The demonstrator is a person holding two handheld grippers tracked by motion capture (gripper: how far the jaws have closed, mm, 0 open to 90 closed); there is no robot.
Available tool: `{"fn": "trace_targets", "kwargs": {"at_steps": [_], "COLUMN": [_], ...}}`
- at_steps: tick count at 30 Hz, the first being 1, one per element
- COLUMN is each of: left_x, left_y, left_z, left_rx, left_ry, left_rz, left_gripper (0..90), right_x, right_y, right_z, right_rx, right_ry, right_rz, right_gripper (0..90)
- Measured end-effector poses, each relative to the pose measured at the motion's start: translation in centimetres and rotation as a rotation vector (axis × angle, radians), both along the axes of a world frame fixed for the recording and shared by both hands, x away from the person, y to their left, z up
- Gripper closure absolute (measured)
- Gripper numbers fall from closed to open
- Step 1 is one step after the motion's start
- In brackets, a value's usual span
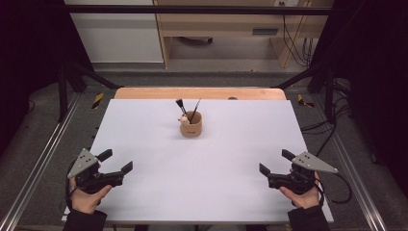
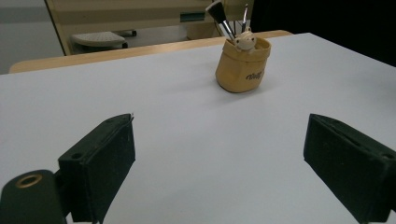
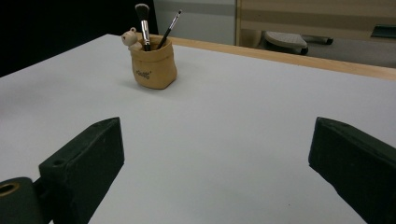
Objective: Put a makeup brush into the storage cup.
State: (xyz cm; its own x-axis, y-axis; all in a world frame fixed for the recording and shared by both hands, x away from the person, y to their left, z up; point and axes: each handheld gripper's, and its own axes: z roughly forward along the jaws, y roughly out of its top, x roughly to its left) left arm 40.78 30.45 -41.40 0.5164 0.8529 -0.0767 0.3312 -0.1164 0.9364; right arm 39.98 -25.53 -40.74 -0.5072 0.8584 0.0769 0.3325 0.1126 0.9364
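A: What sits nearest the person?

B: Two hands at the near edge of a white table (image 1: 159,192). The left gripper (image 1: 115,162) is held at the near left corner, its black jaws spread wide and empty. The right gripper (image 1: 274,162) is at the near right corner, jaws likewise spread apart with nothing between them. Both point inward across the bare tabletop.

A: And farther out?

B: Towards the far middle of the table, well apart from both grippers, stands a small tan pouch-shaped holder (image 1: 191,126). It holds a fluffy black makeup brush (image 1: 181,106), a thinner dark brush (image 1: 195,109), and a small cream animal figure (image 1: 184,119) peeking over the rim.

A: Any writing?

B: A short dark word is printed on the holder's side, seen in both gripper views, but too blurred to read.

A: Beyond that?

B: The table's wooden far edge (image 1: 199,93), then pale furniture across the floor.
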Motion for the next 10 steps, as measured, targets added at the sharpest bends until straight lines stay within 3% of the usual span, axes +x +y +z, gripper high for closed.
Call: {"fn": "trace_targets", "kwargs": {"at_steps": [10], "left_x": [-0.01], "left_y": [0.72], "left_z": [-0.29], "left_rx": [0.006], "left_ry": [-0.001], "left_rz": [0.009], "left_gripper": [8.8], "right_x": [0.04], "right_y": [-0.04], "right_z": [-0.11], "right_rx": [-0.002], "right_ry": [-0.002], "right_rz": [-0.001], "right_gripper": [4.0]}}
